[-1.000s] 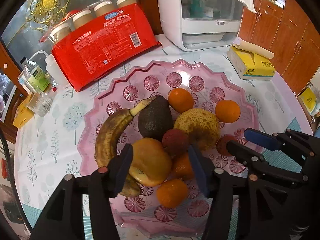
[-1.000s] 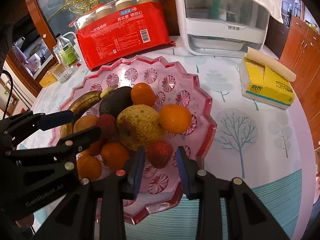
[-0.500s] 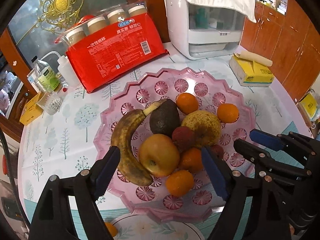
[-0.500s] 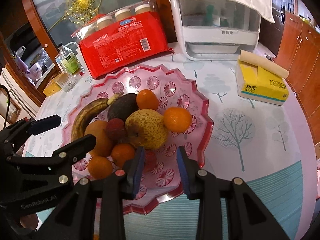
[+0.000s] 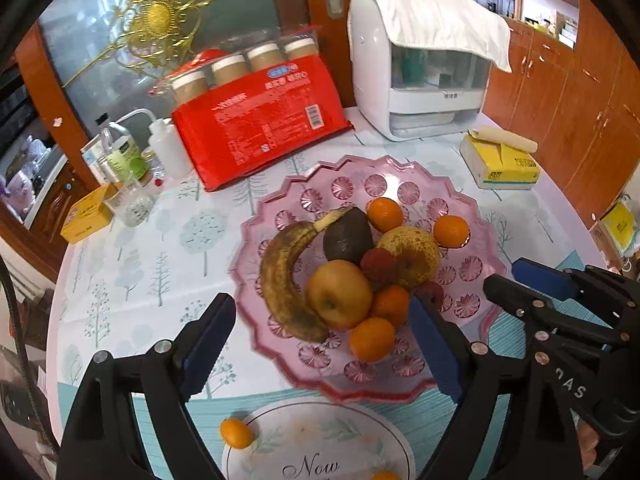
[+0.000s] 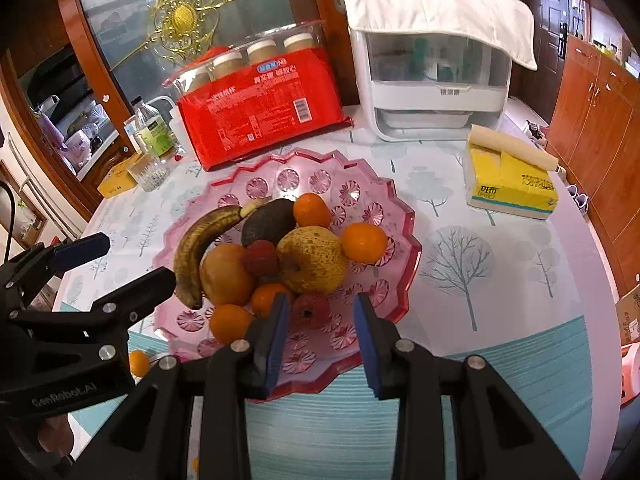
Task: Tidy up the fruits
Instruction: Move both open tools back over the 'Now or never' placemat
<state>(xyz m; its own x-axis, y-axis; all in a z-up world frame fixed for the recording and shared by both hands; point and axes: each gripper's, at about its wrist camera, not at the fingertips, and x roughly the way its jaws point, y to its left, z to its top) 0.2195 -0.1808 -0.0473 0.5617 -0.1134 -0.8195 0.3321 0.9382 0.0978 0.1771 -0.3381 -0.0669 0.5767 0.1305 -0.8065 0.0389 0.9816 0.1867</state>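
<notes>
Pink cut-glass plate [image 5: 344, 188] holds the centre of the round surface [image 5: 160, 260] as I run both tongs from afar, and all but two pieces of fruit in view are heaped on it. A browned banana [image 5: 280, 276] curves along the heap's side towards the surface's left edge, its stem touching a dark avocado [image 5: 346, 236]. A yellow apple [image 5: 338, 294] sits against the banana. A speckled pear [image 5: 416, 252] fills the other side, with a red lychee [image 5: 378, 264] wedged between the two. Four mandarins ring them: two [image 5: 384, 214] [image 5: 451, 231] on the far side and two [image 5: 390, 306] [image 5: 371, 338] on the near side. One more red fruit [image 6: 310, 310] lies on the plate, towards its near rim.

My left tongs [image 5: 320, 308] hang above the near side of the heap. Their jaws are opening wide and there is nothing between the pads. My right tongs [image 6: 321, 300] hover over the plate's near rim, drawn in to a slim gap and pinching nothing.

At the surface's near edge a white plate [image 5: 280, 432] carries a small orange fruit [image 5: 236, 433] at its rim and another [image 5: 386, 475] at the frame's bottom.

Along the far edge stand a red pack of paper cups [image 5: 256, 128] and a white appliance [image 5: 420, 100] draped with cloth. A yellow tissue pack [image 5: 500, 160] lies towards the right edge.
</notes>
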